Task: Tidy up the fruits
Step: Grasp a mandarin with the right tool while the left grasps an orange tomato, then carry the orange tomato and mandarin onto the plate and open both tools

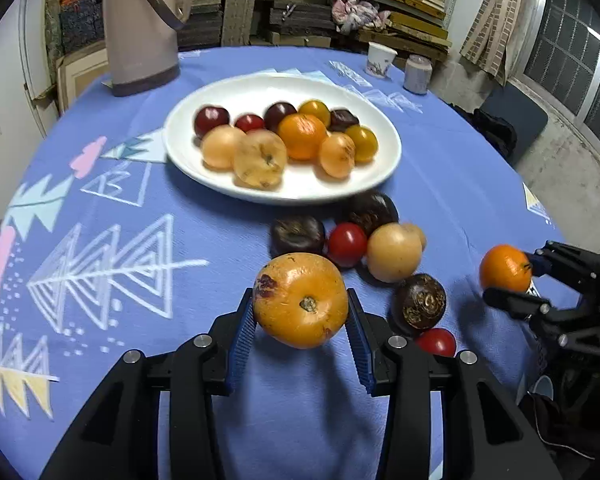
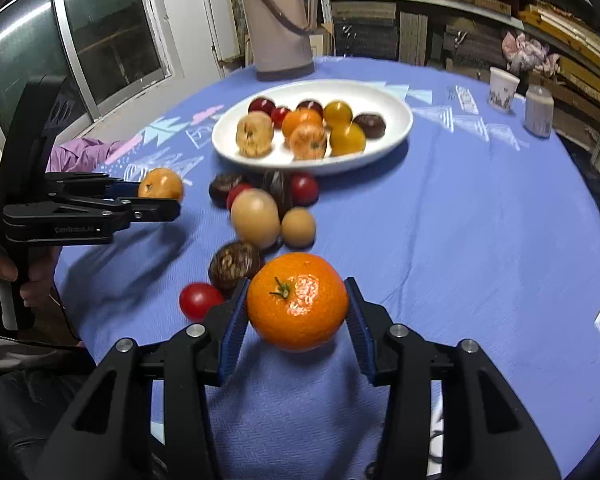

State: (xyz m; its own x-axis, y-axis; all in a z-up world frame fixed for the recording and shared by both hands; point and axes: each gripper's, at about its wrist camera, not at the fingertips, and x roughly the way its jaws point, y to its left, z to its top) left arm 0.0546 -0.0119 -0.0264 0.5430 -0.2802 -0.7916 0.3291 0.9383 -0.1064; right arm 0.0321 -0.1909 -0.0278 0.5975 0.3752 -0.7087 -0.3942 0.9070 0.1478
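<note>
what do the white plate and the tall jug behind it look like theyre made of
White plate: probably glazed ceramic, possibly melamine; smooth, glossy, evenly white rim.
Tall jug: looks like matte beige plastic, with a moulded handle and darker base band; likely a thermos.

shelves (image 1: 340, 8) holding stacked boards along back wall | barred window (image 1: 572, 64) reflecting ceiling light | concrete floor (image 1: 560, 176) showing beside counter (image 1: 440, 160)
</note>
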